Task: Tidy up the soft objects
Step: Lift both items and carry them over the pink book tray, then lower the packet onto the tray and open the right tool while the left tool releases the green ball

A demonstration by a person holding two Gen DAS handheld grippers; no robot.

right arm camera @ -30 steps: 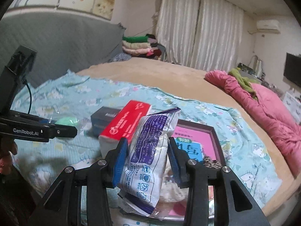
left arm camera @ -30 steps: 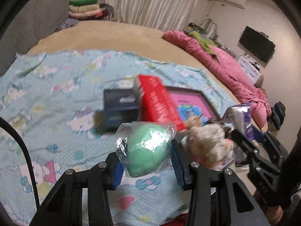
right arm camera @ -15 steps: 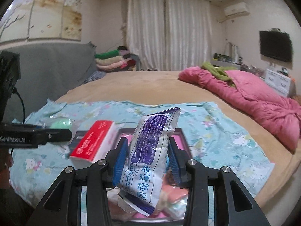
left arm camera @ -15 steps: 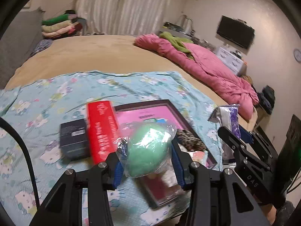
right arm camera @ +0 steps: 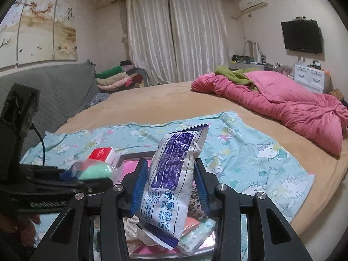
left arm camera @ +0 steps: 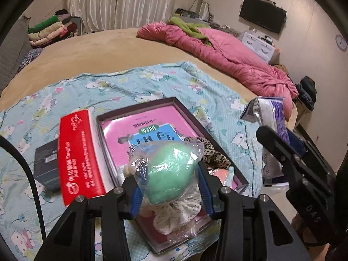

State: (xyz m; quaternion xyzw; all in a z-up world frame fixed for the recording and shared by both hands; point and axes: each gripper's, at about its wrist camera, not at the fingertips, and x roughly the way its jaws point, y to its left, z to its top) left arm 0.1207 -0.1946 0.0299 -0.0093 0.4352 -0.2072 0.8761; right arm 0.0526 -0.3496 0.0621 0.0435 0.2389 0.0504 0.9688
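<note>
L gripper [left arm camera: 169, 187]: jaws part open, clamped on a green soft ball in clear plastic wrap [left arm camera: 168, 171]; blue pads [left arm camera: 136, 198] seen pressed on both sides of the wrap. Ball held above the near end of a shallow dark-rimmed box [left arm camera: 187, 114], not touching it as far as can be told. In R wrist view the same ball [right arm camera: 93, 169] is seen at left, held in the L gripper [right arm camera: 71, 174].

R gripper [right arm camera: 168, 187]: jaws part open, clamped on a white/purple plastic pack [right arm camera: 174, 174], held upright w/ sealed top edge up and lower end hanging below the pads. In L wrist view the pack [left arm camera: 269, 117] is seen at right, in the R gripper [left arm camera: 282, 143], beside the box's right edge.

Box lies on a light-blue cartoon-print blanket [left arm camera: 130, 82] spread over a tan bed [left arm camera: 97, 50]. Inside box: pink booklet w/ blue panel [left arm camera: 139, 128], leopard-print fabric item [left arm camera: 213, 152], pale floral cloth item [left arm camera: 174, 217] under the ball; a few more soft bits at the near end, too hidden to id.

Red carton [left arm camera: 79, 156] lies just left of box, touching or nearly so. Dark small box [left arm camera: 46, 165] lies left of the carton, partly behind it.

Pink quilt [left arm camera: 228, 61] bunched at bed's far right, green garment [left arm camera: 189, 27] on top of it. Folded clothes stack [left arm camera: 50, 30] at far left by curtains [left arm camera: 130, 2].
</note>
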